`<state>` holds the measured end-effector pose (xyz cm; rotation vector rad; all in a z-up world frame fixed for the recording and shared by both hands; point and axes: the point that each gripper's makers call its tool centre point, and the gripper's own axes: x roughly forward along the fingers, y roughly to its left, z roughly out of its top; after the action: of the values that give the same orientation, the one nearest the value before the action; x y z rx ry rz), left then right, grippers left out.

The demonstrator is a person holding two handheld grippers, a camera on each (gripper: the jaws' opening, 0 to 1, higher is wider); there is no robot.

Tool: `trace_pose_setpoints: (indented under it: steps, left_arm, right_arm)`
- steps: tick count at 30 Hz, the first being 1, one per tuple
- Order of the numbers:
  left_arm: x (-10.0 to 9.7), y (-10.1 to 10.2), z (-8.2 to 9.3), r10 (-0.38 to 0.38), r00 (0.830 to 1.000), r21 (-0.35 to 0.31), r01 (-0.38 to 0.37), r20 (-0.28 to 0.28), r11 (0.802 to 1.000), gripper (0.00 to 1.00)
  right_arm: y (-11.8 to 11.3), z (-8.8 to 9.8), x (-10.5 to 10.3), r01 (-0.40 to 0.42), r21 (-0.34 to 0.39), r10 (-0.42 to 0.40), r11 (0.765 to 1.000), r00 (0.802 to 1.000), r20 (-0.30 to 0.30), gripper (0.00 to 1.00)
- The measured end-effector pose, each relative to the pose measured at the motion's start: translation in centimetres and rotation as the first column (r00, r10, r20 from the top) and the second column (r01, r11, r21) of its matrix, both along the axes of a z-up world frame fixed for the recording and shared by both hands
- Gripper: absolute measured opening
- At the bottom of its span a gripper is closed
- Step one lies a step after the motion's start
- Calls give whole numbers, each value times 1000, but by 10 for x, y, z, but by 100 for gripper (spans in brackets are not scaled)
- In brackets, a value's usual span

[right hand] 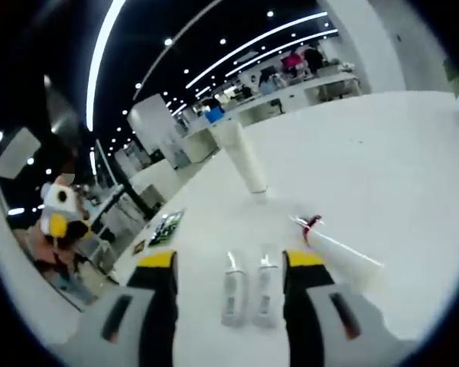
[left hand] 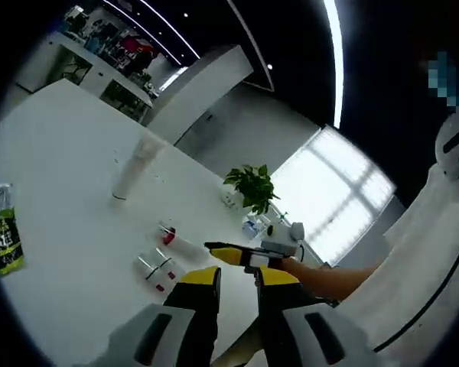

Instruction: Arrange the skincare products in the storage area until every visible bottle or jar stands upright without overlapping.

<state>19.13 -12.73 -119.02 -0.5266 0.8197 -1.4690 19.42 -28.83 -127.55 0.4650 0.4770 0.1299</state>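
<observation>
Two small white bottles [right hand: 249,294] with red labels lie side by side on the white table [right hand: 382,153], right between the wide-apart jaws of my open right gripper [right hand: 229,264]. A white tube with a red cap [right hand: 338,249] lies just to their right. A tall white bottle [right hand: 245,159] stands upright farther off. In the left gripper view, the same two bottles [left hand: 157,271], the tube [left hand: 177,245] and the tall bottle [left hand: 132,174] lie ahead and to the left. My left gripper [left hand: 239,277] hovers over the table with a narrow gap and holds nothing. The right gripper [left hand: 229,251] reaches in from the right.
A green-labelled bottle [left hand: 4,233] stands at the table's left edge, also seen as the green-labelled bottle [right hand: 165,226]. A potted plant [left hand: 252,186] and small items [left hand: 254,225] sit at the far edge. A person [right hand: 57,218] is off to the left.
</observation>
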Motion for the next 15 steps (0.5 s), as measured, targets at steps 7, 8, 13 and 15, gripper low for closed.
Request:
trace_pose_setpoints:
  steps: [7,8,13,15]
  left_arm:
    - [11,14,2,-30,999,-15,30,30,999,20]
    - [17,13,8,-19,999,-48,21,28,999,20]
    - [25,10,21,-25,1000,-129,26,4,991,21]
    - [26,9,16,-64,998,-120,65,12,991,21]
  right_arm:
    - [17,8,-6,45,-21,-45,999,998,-39,53]
    - [19,12,-8,70,-23,-71,997,997,-38,53]
    - [25,22,-13,115,-44,-117,992,993,-26,53]
    - [26,25,-18,148,-43,-149,988,988,-29,53]
